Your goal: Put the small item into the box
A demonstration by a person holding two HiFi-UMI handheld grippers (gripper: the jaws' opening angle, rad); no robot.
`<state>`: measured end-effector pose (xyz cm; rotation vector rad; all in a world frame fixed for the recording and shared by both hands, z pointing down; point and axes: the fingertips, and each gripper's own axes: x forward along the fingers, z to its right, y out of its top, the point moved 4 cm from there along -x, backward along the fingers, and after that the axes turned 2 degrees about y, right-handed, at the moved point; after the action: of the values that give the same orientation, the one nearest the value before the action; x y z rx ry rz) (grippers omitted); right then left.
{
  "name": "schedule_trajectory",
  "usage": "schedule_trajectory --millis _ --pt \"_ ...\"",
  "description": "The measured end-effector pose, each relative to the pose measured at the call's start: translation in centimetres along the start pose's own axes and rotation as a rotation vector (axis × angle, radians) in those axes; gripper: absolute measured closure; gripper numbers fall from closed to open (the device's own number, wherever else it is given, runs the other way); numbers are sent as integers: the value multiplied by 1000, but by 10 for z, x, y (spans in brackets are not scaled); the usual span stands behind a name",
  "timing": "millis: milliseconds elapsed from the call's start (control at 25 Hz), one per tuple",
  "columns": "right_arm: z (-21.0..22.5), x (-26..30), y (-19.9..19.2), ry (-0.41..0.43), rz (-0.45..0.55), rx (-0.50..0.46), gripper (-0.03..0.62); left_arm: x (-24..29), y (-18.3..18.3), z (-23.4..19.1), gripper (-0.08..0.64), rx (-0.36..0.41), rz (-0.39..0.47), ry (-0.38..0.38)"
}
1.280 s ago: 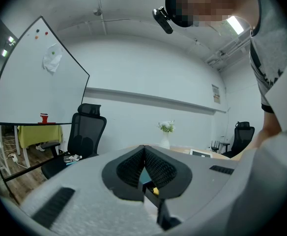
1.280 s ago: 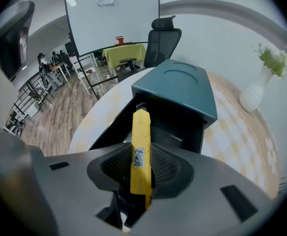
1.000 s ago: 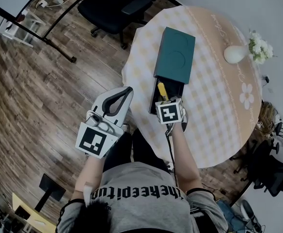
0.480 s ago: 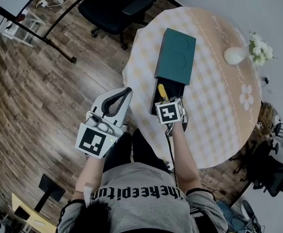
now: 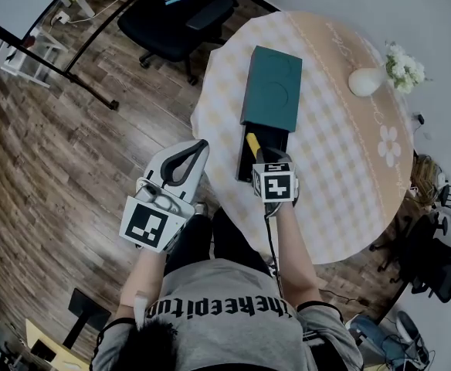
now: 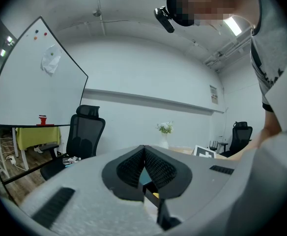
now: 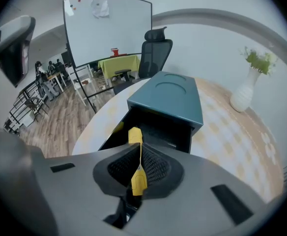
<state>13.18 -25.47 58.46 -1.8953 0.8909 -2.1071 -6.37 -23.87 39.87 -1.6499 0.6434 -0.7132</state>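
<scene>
Right claw [image 7: 138, 150], newly closed, around yellow item [image 7: 135, 136]

Not much to read here tbh. Only real lettering is the white print across my shirt [image 5: 218, 308] in the head view. It looks like "thekeepitup", but it's warped, so I'm not sure. The script on the surface's cloth [image 5: 341, 153] and the wall sign [image 6: 213, 95] are too small.

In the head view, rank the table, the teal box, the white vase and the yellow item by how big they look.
Largest to smallest:
1. table
2. teal box
3. white vase
4. yellow item, only partly in view
</scene>
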Motion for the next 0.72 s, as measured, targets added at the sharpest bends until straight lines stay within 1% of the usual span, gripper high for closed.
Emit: schedule_trajectory --millis 160,280,440,600,720 --pt "3 -20 7 29 112 53 586 3 7 10 545 19 13 -37" --pt "2 -38 12 44 191 69 588 5 12 20 545 32 18 -67" --pt "2 -64 17 34 299 89 588 6 17 32 545 50 29 -115" --pt "-2 -90 18 28 376 102 588 4 21 45 545 63 34 -151" --pt "-5 -108 18 23 427 113 588 2 22 52 545 110 61 -179"
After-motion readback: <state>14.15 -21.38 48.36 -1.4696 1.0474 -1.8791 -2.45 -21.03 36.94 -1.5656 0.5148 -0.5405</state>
